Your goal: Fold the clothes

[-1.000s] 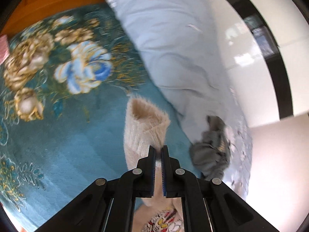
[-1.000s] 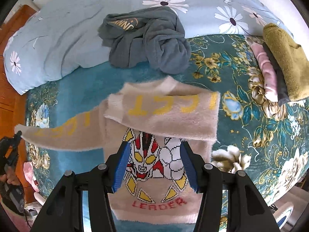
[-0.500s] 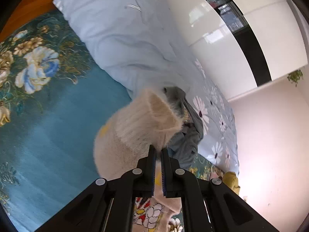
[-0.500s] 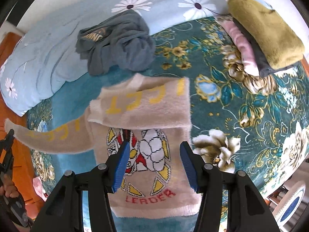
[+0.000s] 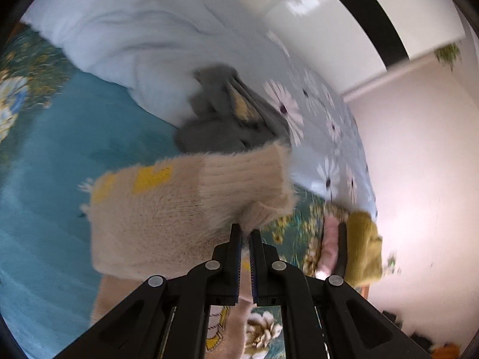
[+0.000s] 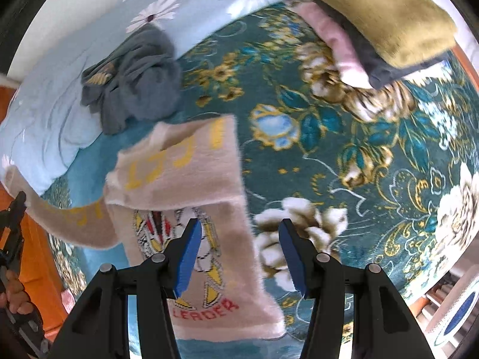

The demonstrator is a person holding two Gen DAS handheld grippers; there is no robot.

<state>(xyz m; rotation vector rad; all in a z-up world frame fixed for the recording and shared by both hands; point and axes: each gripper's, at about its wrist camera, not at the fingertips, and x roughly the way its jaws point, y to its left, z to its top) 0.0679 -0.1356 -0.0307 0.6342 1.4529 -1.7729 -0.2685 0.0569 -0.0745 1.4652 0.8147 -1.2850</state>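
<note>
A fuzzy beige sweater (image 6: pixel 206 251) with a cartoon figure and red lettering lies on the teal floral blanket (image 6: pixel 344 149). One sleeve (image 6: pixel 182 161) with yellow letters is folded across its chest. My left gripper (image 5: pixel 245 233) is shut on the cuff of the other sleeve (image 5: pixel 209 197) and holds it raised over the sweater. In the right wrist view that gripper (image 6: pixel 15 209) shows at the left edge with the sleeve stretched out from the body. My right gripper (image 6: pixel 239 233) hangs open above the sweater's right edge, with nothing between its fingers.
A crumpled grey garment (image 6: pixel 134 77) lies at the edge of a pale blue daisy-print duvet (image 6: pixel 54 110). A stack of folded clothes, mustard (image 6: pixel 374 15) on top of dark grey and pink, sits at the far right. An orange wooden bed frame (image 6: pixel 39 257) runs along the left.
My left gripper has swung the held sleeve across, toward the sweater's body and the folded stack. The right gripper has slid right, from above the sweater's middle to its right edge.
</note>
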